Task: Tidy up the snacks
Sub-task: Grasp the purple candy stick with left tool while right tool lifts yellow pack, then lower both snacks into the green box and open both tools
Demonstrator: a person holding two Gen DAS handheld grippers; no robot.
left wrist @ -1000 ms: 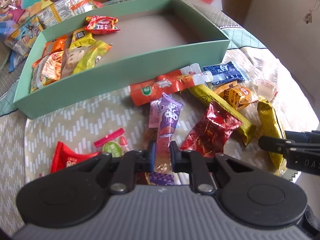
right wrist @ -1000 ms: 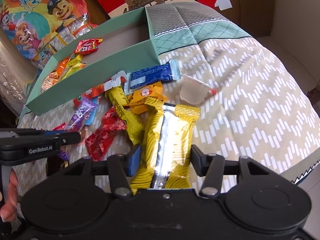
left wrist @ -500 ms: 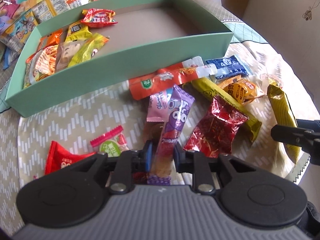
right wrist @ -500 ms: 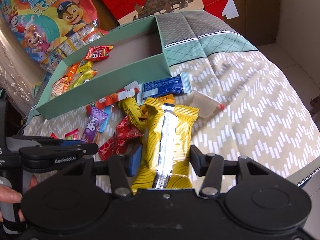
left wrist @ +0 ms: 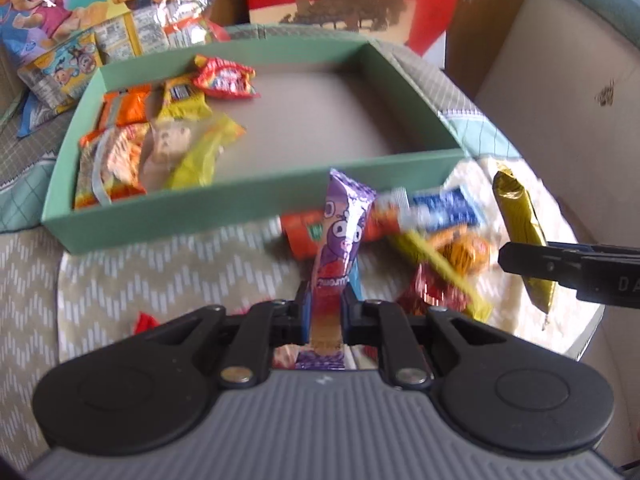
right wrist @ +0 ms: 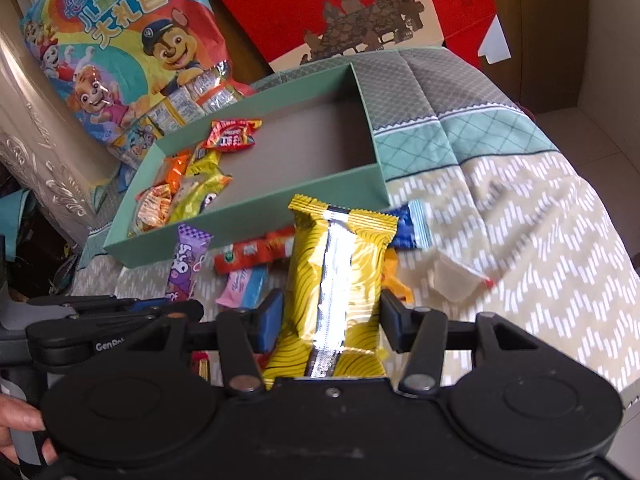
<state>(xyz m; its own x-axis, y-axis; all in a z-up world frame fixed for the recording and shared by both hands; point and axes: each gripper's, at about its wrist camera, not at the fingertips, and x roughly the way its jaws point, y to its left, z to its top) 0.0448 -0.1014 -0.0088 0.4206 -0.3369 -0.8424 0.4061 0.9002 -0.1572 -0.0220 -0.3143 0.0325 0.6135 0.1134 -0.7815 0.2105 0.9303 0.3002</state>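
My left gripper (left wrist: 324, 308) is shut on the lower end of a purple snack stick (left wrist: 345, 228), which stands up off the cloth in front of the green box (left wrist: 256, 196). The right gripper (right wrist: 332, 316) is shut on a wide yellow striped packet (right wrist: 340, 264) and holds it above the loose pile. In the right wrist view the purple stick (right wrist: 188, 260) and the left gripper (right wrist: 132, 308) sit at lower left. The green box (right wrist: 248, 224) has several snacks in its left half, and its right half is bare.
Loose snacks lie on the patterned cloth before the box: an orange-red stick (left wrist: 308, 236), a blue packet (left wrist: 444, 212), a red foil pack (left wrist: 432, 292), a pink packet (right wrist: 240, 284) and a clear jelly cup (right wrist: 456, 280). A cartoon gift bag (right wrist: 120, 52) and a red carton (right wrist: 360, 4) stand behind.
Both grippers have risen with their snacks. The purple stick has come up off the cloth and now stands against the box's front wall. The yellow packet is lifted clear of the pile.
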